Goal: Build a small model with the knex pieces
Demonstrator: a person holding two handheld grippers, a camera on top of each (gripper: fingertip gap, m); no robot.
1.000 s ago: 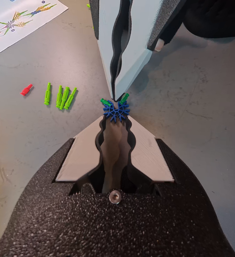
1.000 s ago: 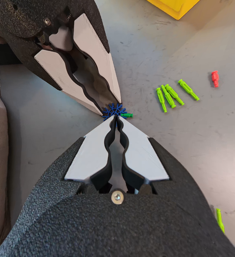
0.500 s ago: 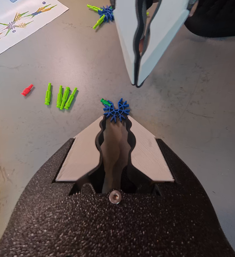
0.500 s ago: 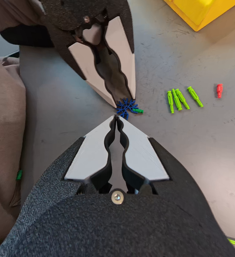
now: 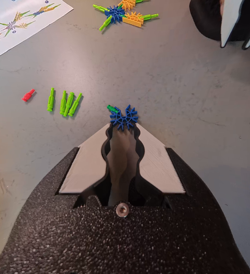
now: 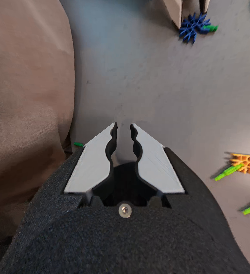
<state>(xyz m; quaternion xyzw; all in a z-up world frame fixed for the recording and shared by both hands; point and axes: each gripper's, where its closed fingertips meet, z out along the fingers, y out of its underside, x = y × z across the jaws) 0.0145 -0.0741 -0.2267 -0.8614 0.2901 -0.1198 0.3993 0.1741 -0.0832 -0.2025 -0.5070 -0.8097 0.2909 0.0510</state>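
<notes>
My left gripper (image 5: 123,124) is shut on a blue snowflake-shaped connector (image 5: 123,117) and holds it on the grey table. A short dark green rod (image 5: 113,109) sticks out of the connector's upper left. My right gripper (image 6: 123,124) is open and empty, low over bare table beside brown fabric (image 6: 25,103). It also shows in the left wrist view (image 5: 233,47) at the far upper right, well away from the connector. In the right wrist view the connector (image 6: 194,28), its rod (image 6: 210,27) and the left gripper's fingers (image 6: 173,11) are at the top right.
Several light green rods (image 5: 66,104) and a red piece (image 5: 28,97) lie to the left. A blue, orange and green assembly (image 5: 121,14) and a printed sheet (image 5: 17,22) lie at the back. A small green rod (image 6: 78,144) lies by the fabric. Left tips to right tips: about 15 centimeters.
A second dark green rod that was on the connector's right side is gone from it. My right gripper has pulled back far from the connector and opened. The left gripper has stayed still.
</notes>
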